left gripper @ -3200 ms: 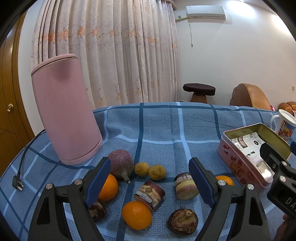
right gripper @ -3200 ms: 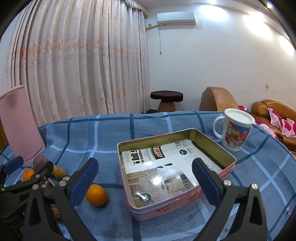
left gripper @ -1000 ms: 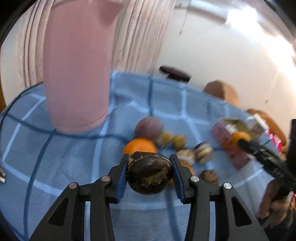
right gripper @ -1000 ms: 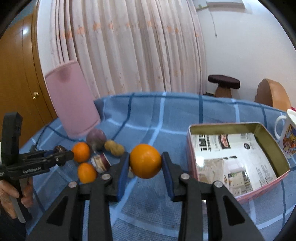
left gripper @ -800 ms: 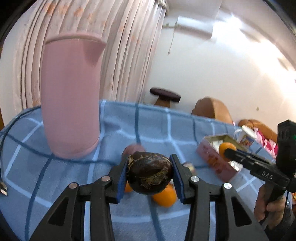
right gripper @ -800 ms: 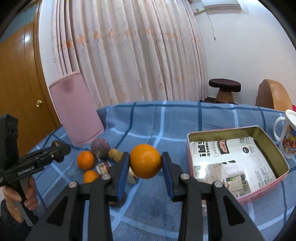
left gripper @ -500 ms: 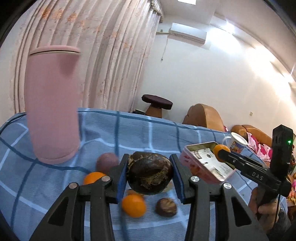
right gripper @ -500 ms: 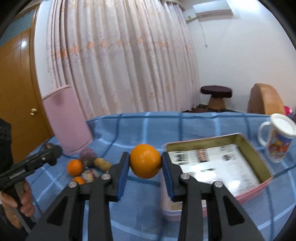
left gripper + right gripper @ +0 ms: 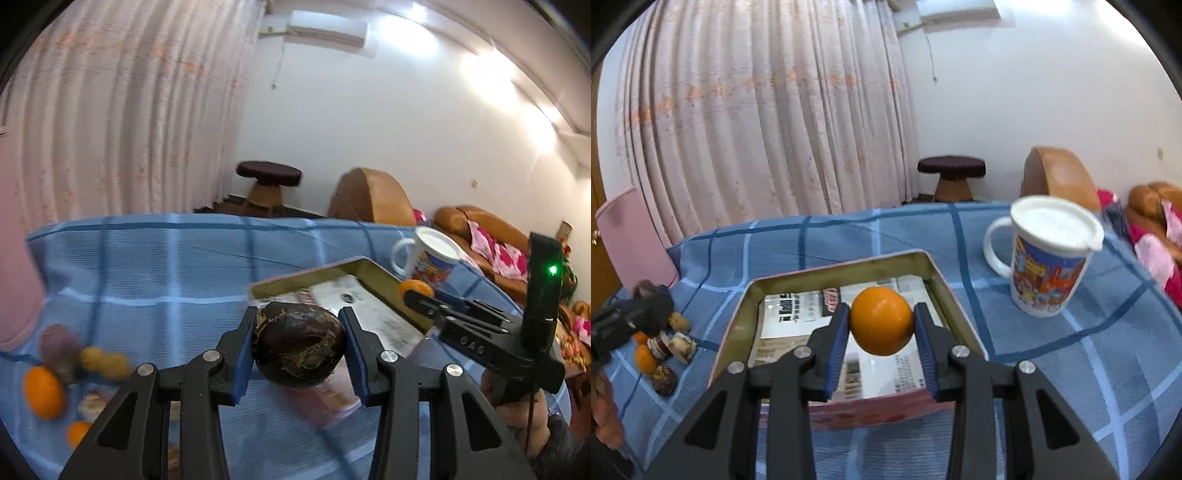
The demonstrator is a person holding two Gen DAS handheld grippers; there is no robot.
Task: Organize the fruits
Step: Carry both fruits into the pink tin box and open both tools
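Observation:
My left gripper (image 9: 298,349) is shut on a dark brown wrinkled fruit (image 9: 298,345) and holds it in the air near the left end of the pink tin box (image 9: 364,271). My right gripper (image 9: 881,326) is shut on an orange (image 9: 881,320) and holds it above the open tin box (image 9: 737,321), which is lined with printed paper. The right gripper and its orange (image 9: 415,287) also show in the left wrist view at the tin's far rim. Several loose fruits (image 9: 661,345) lie on the blue checked cloth left of the tin; they also show in the left wrist view (image 9: 44,391).
A lidded white mug (image 9: 1047,258) with a colourful print stands right of the tin. A tall pink kettle (image 9: 631,236) stands at the far left. The blue checked tablecloth (image 9: 849,236) covers the table. A stool and sofa are beyond.
Both grippers have swung right toward the tin, each still holding its fruit. The right gripper's orange is now over the tin; the loose fruits have slid to the left of both views.

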